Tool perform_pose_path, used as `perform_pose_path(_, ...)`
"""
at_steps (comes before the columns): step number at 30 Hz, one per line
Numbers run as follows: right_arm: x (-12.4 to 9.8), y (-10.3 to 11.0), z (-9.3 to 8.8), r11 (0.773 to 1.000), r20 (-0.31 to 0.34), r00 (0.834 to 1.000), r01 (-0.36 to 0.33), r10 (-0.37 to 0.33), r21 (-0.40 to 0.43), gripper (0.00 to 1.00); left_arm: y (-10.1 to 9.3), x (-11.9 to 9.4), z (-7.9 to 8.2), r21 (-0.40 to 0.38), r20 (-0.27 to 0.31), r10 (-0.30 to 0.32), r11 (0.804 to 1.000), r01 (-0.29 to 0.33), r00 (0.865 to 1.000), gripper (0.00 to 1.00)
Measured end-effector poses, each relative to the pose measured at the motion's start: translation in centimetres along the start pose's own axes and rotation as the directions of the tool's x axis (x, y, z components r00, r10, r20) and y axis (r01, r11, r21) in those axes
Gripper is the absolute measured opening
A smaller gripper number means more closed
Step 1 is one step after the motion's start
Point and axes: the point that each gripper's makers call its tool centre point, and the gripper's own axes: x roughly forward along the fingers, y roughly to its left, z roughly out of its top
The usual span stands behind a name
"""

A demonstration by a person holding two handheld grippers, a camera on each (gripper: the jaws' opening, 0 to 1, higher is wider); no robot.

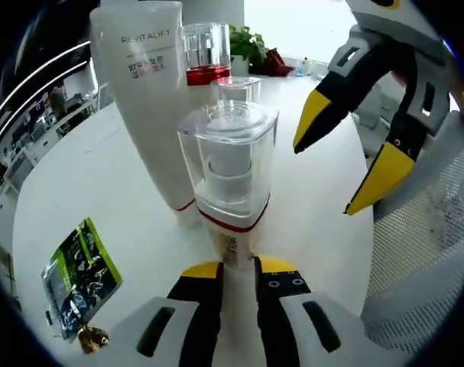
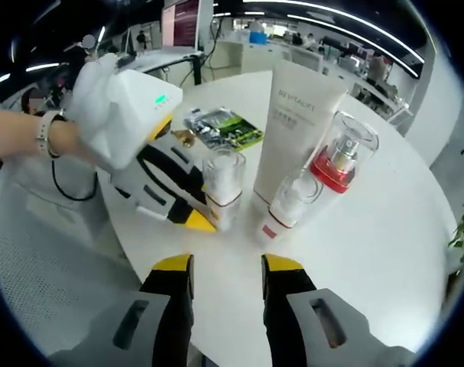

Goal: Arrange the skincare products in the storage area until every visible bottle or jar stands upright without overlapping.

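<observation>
1. Far left on the white round table (image 2: 384,229) lies a green printed packet (image 2: 222,127), flat and apart from the bottles; it looks out of the way of the arranging
2. The left gripper (image 1: 237,269) has its yellow-tipped jaws closed on the base of a clear-capped pump bottle (image 1: 230,164), low near the red band, probably so the bottle stays steady and upright while it is set in place; in the right gripper view the same bottle (image 2: 222,187) stands at that gripper's tips
3. Just behind it stands the tall white REVITALIFT tube (image 1: 144,92) on its cap, upright, close beside the bottle
4. Further right in the right gripper view, a second pump bottle (image 2: 289,202) stands at the tube's foot, and a red-based clear-capped jar (image 2: 337,160) beside it; whether they touch I cannot tell
5. The right gripper (image 2: 227,275) hovers over the table edge, jaws apart and holding nothing, seemingly ready to help
</observation>
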Motion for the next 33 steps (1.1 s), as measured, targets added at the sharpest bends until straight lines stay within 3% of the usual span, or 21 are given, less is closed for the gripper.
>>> perform_pose_path(10, -0.3, -0.4, 0.1, 0.999, -0.002, 1.000, 0.027, -0.027, -0.022, 0.37, 0.0, 1.0, 1.4, 0.017, 0.008, -0.011, 1.000, 0.011, 1.000, 0.13)
perform_pose_path(33, -0.3, -0.3, 0.4, 0.999, 0.010, 1.000, 0.021, -0.020, -0.027, 0.38, 0.6, 1.8, 2.0, -0.028, 0.019, -0.002, 1.000, 0.003, 1.000, 0.13)
